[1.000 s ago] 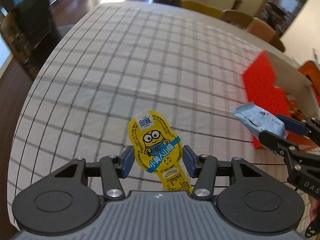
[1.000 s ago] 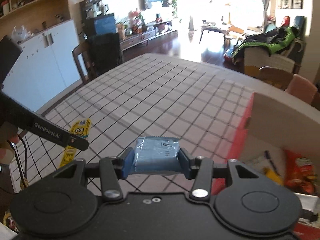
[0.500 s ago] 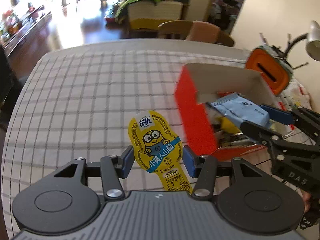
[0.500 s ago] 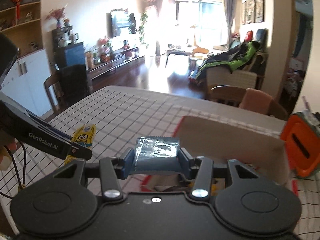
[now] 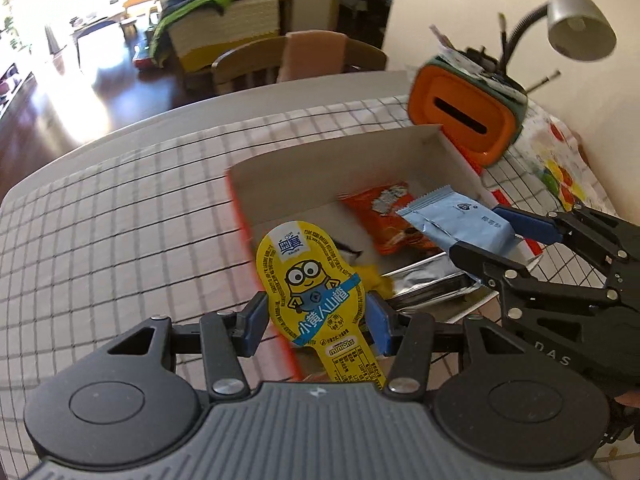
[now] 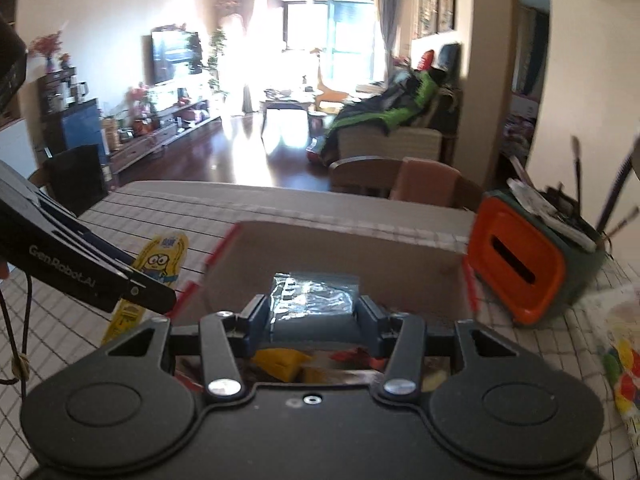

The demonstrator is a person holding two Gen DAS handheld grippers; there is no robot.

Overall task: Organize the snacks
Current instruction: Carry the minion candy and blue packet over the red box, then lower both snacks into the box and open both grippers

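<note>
My left gripper [image 5: 316,320] is shut on a yellow Minions snack packet [image 5: 316,280], held over the near left edge of the red cardboard box [image 5: 320,168]. My right gripper [image 6: 312,312] is shut on a light blue snack packet [image 6: 314,294] above the same box [image 6: 360,248]. In the left wrist view that blue packet [image 5: 456,220] hangs over the box's right side in the right gripper [image 5: 500,236]. An orange snack bag [image 5: 390,216], a silver packet [image 5: 432,284] and a yellow piece [image 5: 376,276] lie inside the box. In the right wrist view the Minions packet [image 6: 160,260] shows at the left, in the left gripper [image 6: 136,280].
The box sits on a table with a grey checked cloth [image 5: 120,208]. An orange and green tissue holder [image 5: 464,120] stands behind the box, beneath a desk lamp [image 5: 576,20]. A colourful cloth [image 5: 560,168] lies at the right. Wooden chairs [image 5: 288,60] stand at the table's far edge.
Both grippers have travelled right across the table with their packets and now hang over the box. The box's contents have come into view.
</note>
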